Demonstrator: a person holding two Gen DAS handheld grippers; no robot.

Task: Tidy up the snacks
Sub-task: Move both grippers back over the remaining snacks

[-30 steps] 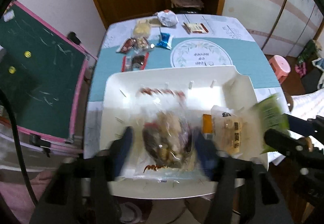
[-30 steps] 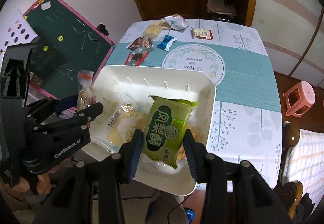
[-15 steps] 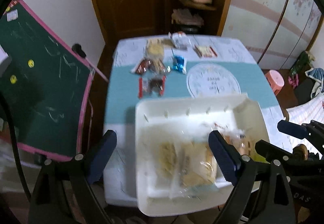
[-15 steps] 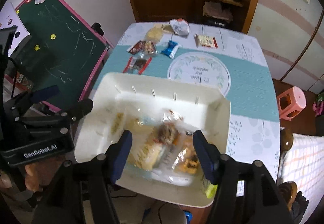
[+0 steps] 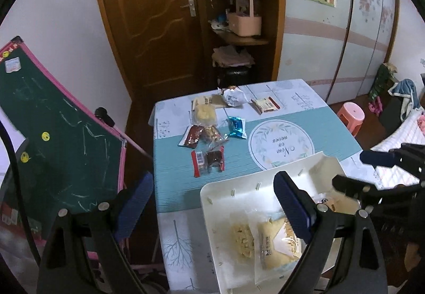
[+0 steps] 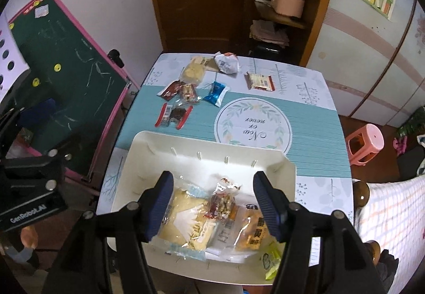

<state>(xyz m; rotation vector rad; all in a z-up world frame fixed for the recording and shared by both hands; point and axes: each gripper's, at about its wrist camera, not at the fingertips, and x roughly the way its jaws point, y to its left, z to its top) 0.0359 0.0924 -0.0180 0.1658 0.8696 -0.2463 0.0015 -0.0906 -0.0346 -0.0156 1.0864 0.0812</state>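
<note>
Snack packets still loose: the red-ended clear-wrapped dark cake [image 5: 207, 162] lies on the teal worktop [image 5: 334, 129] at twelve o'clock beyond my white tray [image 6: 148, 150], long axis crosswise; left jaws nearer, both pairs spread and empty

Your left gripper [image 5: 212, 203] is a matte black frame whose 2 fingers end in ribbed dark-blue pads [image 5: 290, 203], with a round silver screw head at each arm joint and a black cable looping past its left arm. Your right gripper [image 6: 212, 206] has the same build: black linkage arms, silver screws and 2 ribbed blue pads [image 6: 265, 207]. Seen from the right tool, the left unit's black housing carries white "GenRobot.AI" lettering.
</note>
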